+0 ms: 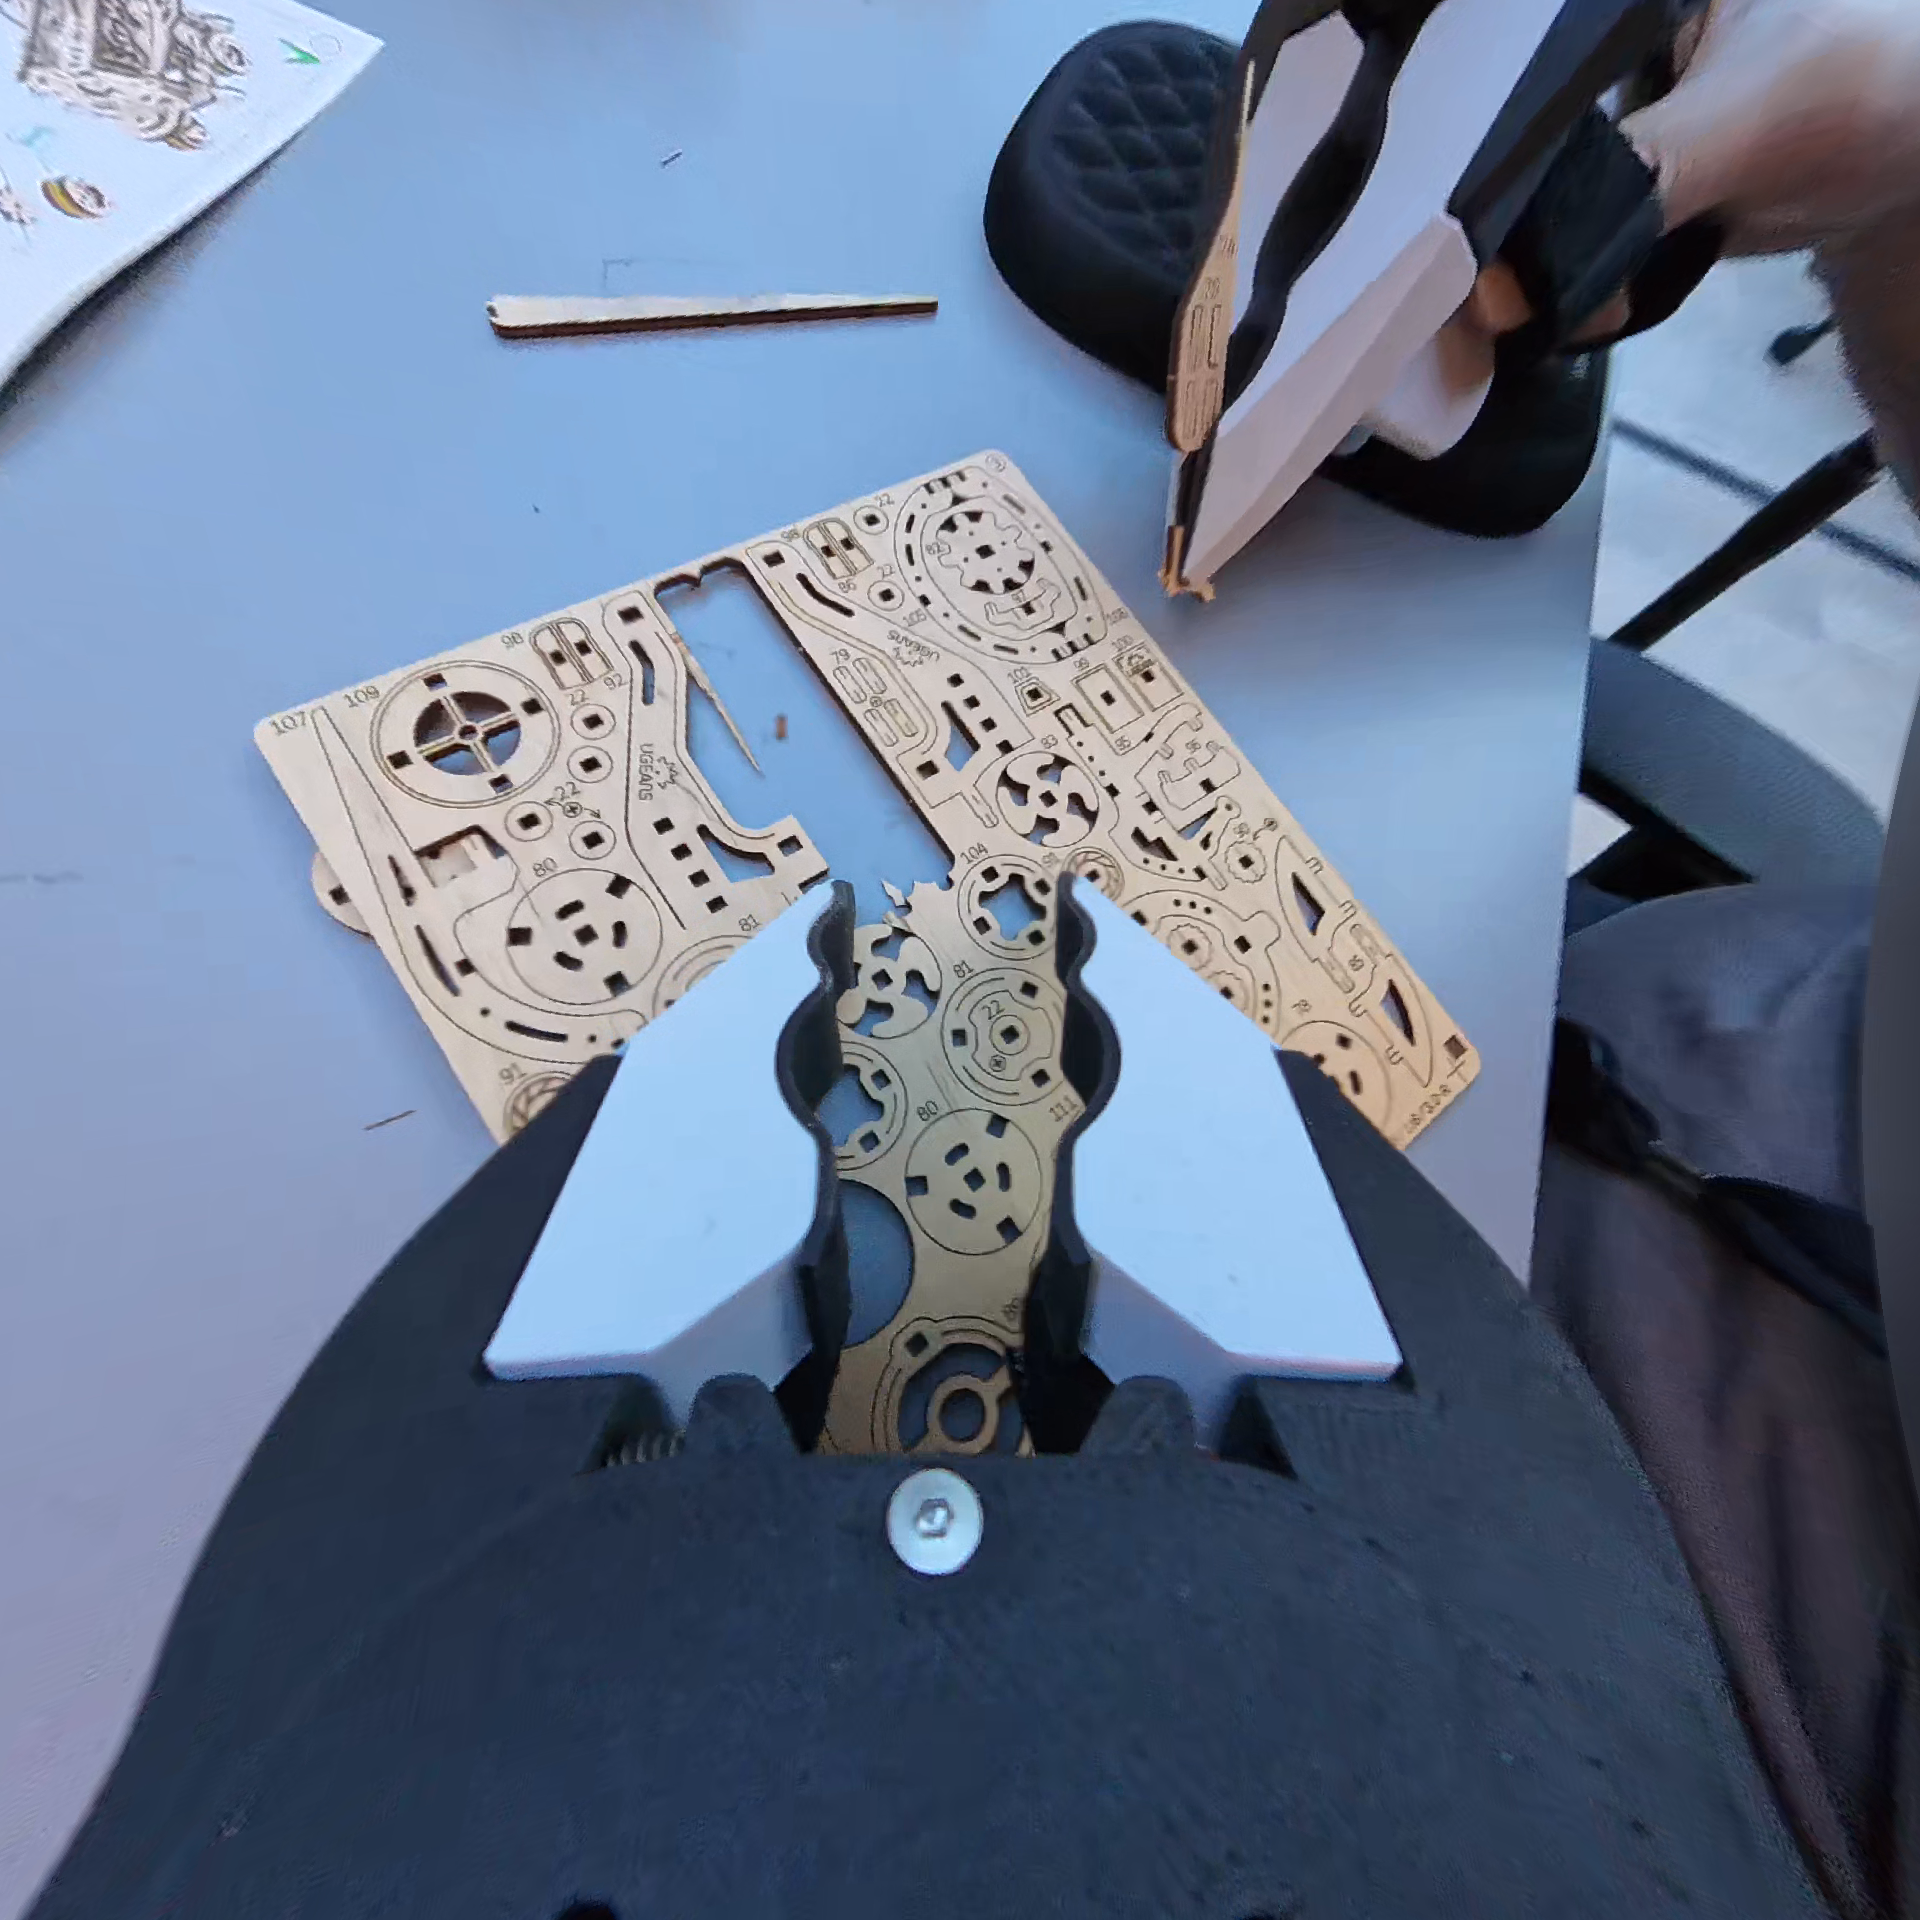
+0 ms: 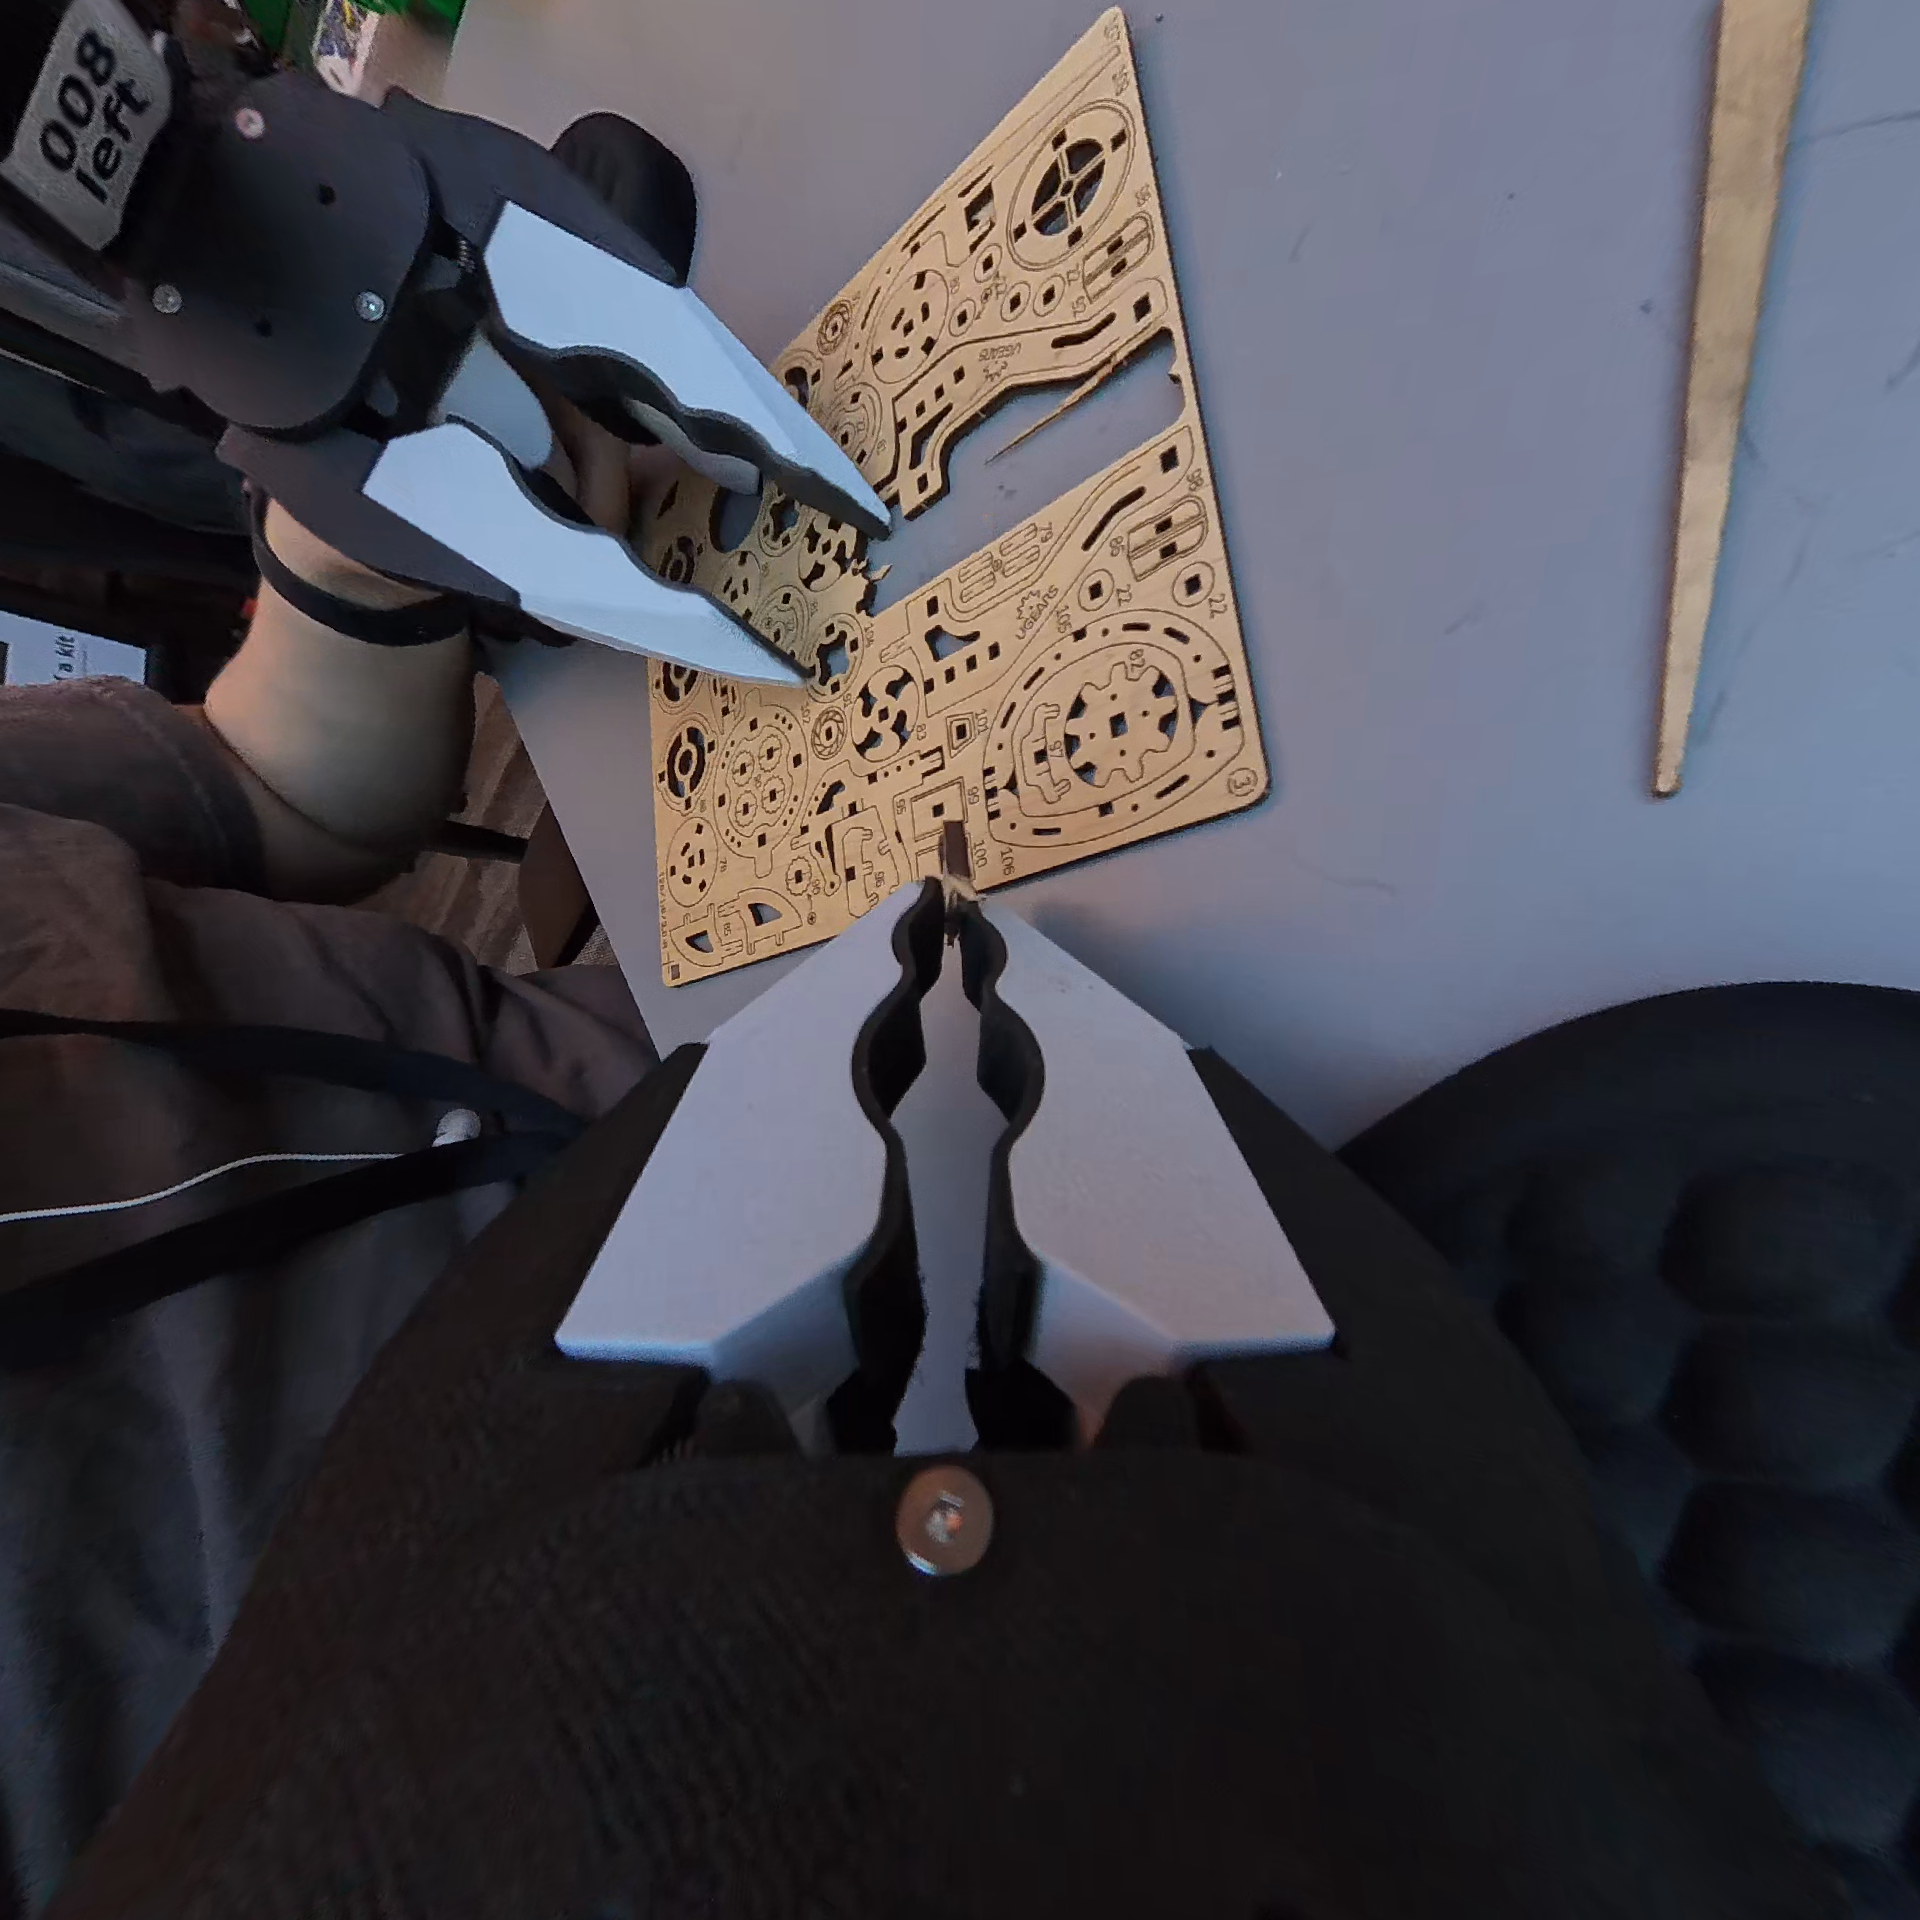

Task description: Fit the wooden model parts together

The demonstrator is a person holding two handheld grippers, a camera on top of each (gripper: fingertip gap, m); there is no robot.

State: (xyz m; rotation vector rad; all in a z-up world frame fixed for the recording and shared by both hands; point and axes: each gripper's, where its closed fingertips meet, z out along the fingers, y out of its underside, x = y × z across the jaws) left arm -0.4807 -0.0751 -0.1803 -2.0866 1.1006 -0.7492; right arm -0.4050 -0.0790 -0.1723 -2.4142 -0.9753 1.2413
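Near the table's (image 1: 312, 520) right edge, the right gripper (image 2: 951, 914) pinches a long wooden strip (image 1: 1205, 343); the left gripper (image 1: 951, 894), jaws apart and empty, hovers over the parts sheet (image 1: 644, 790), likely needing the mating piece next.

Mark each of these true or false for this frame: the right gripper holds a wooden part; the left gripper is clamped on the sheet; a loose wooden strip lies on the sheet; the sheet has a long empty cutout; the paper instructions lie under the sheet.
1. The right gripper holds a thin wooden part. True.
2. The left gripper is clamped on the wooden sheet. False: its fingers stand apart above the sheet, gripping nothing.
3. A loose wooden strip lies on the sheet. False: it lies on the grey table, apart from the sheet.
4. The sheet has a long empty cutout. True.
5. The paper instructions lie under the sheet. False: they sit at the table's far corner, apart.
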